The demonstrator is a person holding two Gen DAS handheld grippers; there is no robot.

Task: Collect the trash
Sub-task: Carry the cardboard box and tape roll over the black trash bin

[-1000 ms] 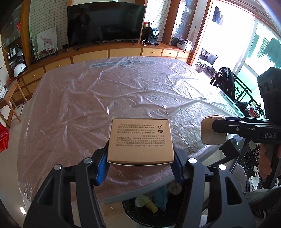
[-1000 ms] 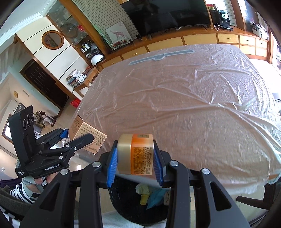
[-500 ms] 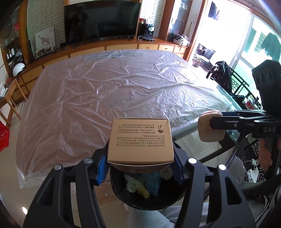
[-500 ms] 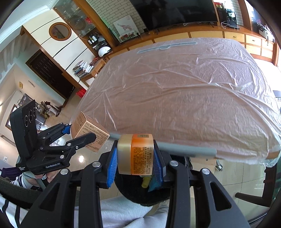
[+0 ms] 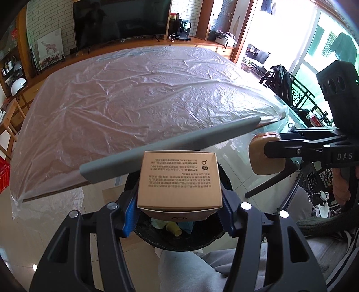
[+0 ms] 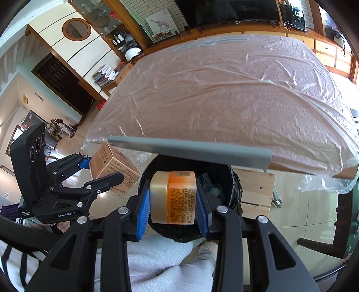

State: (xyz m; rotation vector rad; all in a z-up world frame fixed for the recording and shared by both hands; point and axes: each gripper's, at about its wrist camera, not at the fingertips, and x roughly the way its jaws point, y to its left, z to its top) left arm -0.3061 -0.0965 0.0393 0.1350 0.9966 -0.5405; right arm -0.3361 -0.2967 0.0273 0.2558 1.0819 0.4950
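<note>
Below our two grippers, a black trash bin (image 5: 179, 238) sits on the tiled floor just past the near edge of the table (image 5: 134, 101), already holding a yellow paper cup (image 5: 173, 228) and crumpled blue and pale green scraps. We hold a brown cardboard box (image 5: 179, 179) in our left gripper (image 5: 179, 213), its blue-padded jaws pinching the box's two sides; the printed face is turned up toward the camera, and the box hangs directly over the bin's mouth. From the right wrist view, the same box (image 6: 113, 171) sits tilted in the left gripper (image 6: 98, 173), just left of the bin's rim (image 6: 235, 186).

We hold a squat jar (image 6: 172, 197) in our right gripper (image 6: 172, 209), jaws pressed against its sides. An orange label with fine black print wraps its front, a translucent amber band shows to the label's left, and it hangs above the bin's dark interior. In the left wrist view the jar (image 5: 265, 155) appears at the tip of the right gripper (image 5: 269, 155), to the right of the box and apart from it.

A grey strip (image 6: 190, 148) runs along the table's near edge, and wrinkled clear plastic sheeting (image 6: 235, 89) covers the whole tabletop and drapes over its corners. Our grey-trousered legs (image 6: 157, 262) show beneath the bin. Beyond the table stand a large dark television (image 5: 121, 20), a framed elephant picture (image 5: 50, 48) and a white helmet (image 5: 18, 84) on wooden cabinets.
</note>
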